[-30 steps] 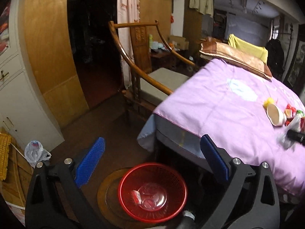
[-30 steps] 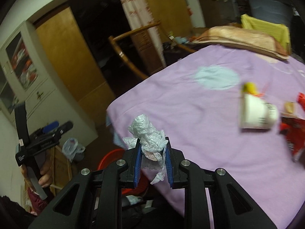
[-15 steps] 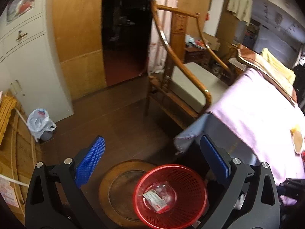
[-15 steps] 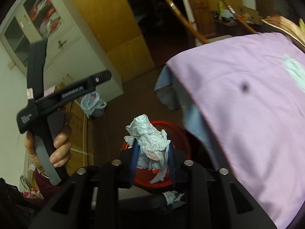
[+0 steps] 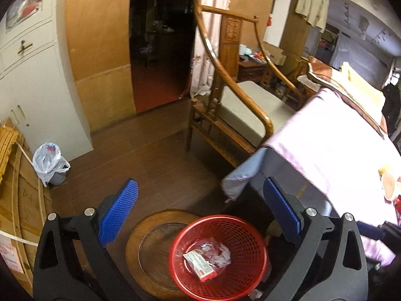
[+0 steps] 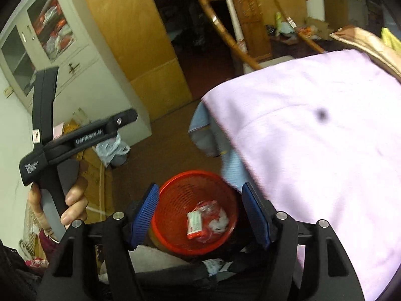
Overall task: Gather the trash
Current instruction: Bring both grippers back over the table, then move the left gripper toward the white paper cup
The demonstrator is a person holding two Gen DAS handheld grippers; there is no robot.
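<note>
Jaws spread wide on both grippers, nothing between either pair of blue pads; those of the right gripper [image 6: 200, 213] have just been opening, and the crumpled white tissue [image 6: 220, 223] lies below them in the red mesh basket [image 6: 175, 195], clear of both pads, beside a red-and-white carton [image 6: 194, 225] and a scrap of clear wrapper [image 6: 208, 207]; seen from the right wrist, the basket's mouth sits squarely in the gap between the two fingers, the trash low at its bottom.

From the left wrist, the left gripper [image 5: 200, 215] hangs open over the same basket [image 5: 240, 228], which stands partly on a round wooden stool [image 5: 147, 240] on the dark floor; the tissue [image 5: 223, 253] and carton [image 5: 200, 267] rest inside, below and slightly right of the gap's middle, touching neither pad.

A person's hand [image 6: 60, 200] grips the black handle of the left gripper at the left edge of the right-wrist view; a bed with a lilac sheet [image 6: 313, 150] fills the right side, its corner just beside the basket; a paper cup [image 5: 388, 185] lies on the sheet at the far right of the left-wrist view; a wooden armchair [image 5: 240, 110] stands beyond the bed's corner, and a small bin lined with a plastic bag [image 5: 48, 161] sits by the white cabinet [image 5: 32, 75].
</note>
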